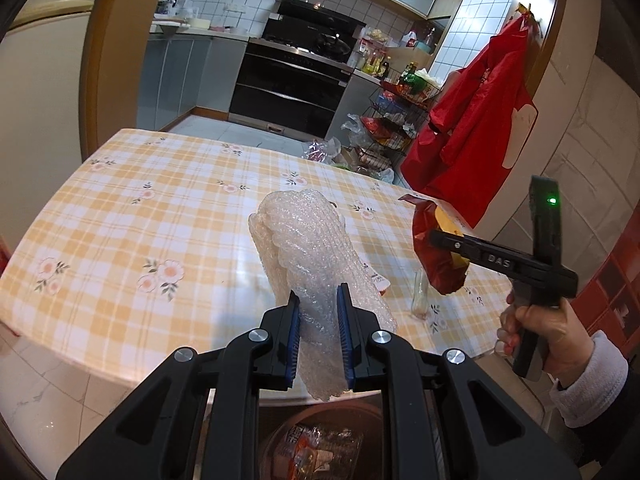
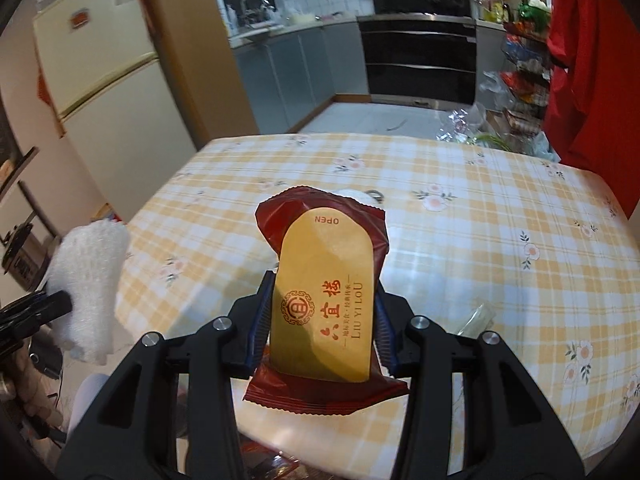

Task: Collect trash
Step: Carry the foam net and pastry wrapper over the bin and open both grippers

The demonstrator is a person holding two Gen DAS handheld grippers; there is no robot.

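Observation:
My left gripper is shut on a crumpled piece of bubble wrap and holds it above the near edge of the checked table. My right gripper is shut on a red and yellow snack wrapper, held above the table's near edge. The wrapper and right gripper also show at the right of the left wrist view. The bubble wrap also shows at the left of the right wrist view. A bin with trash in it stands below the left gripper.
A small clear plastic wrapper lies on the table near the right edge; it also shows in the right wrist view. A small white object lies behind the snack wrapper. A red garment hangs at the right. A fridge stands left.

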